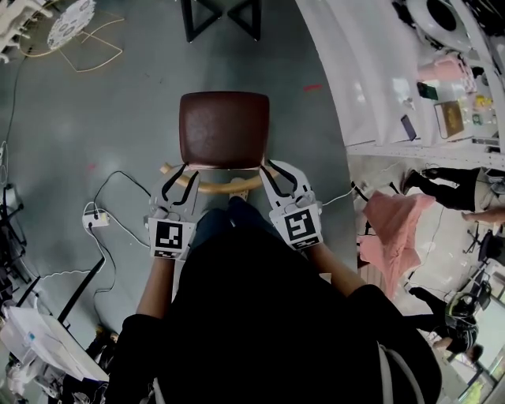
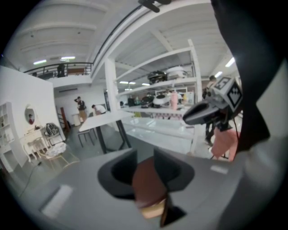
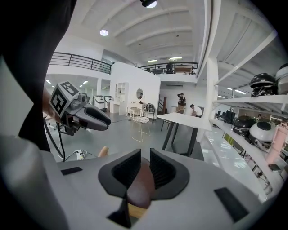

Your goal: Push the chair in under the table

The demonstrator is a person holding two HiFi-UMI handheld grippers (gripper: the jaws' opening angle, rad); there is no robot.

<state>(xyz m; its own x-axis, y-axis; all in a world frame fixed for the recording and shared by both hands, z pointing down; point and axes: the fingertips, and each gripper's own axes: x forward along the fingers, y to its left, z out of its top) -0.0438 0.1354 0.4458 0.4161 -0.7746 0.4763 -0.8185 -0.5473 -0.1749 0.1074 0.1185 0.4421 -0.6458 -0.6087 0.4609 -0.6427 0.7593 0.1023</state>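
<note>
A chair with a brown seat (image 1: pixel 223 129) and a curved wooden backrest (image 1: pixel 217 187) stands on the grey floor in front of me. Dark table legs (image 1: pixel 221 20) show beyond it at the top of the head view. My left gripper (image 1: pixel 177 175) is at the backrest's left end, jaws apart. Through its gap (image 2: pixel 145 164) the seat (image 2: pixel 146 184) and the wooden rail (image 2: pixel 153 210) show. My right gripper (image 1: pixel 272 172) is at the backrest's right end, jaws close together (image 3: pixel 145 164), with the seat (image 3: pixel 140 186) just beyond. Whether either gripper touches the wood is unclear.
White shelving (image 1: pixel 355 79) runs along the right. A power strip with cables (image 1: pixel 95 219) lies on the floor at the left. A pink cloth (image 1: pixel 390 229) and a person (image 1: pixel 450 185) are at the right. A white wire chair (image 1: pixel 71 20) stands at the far left.
</note>
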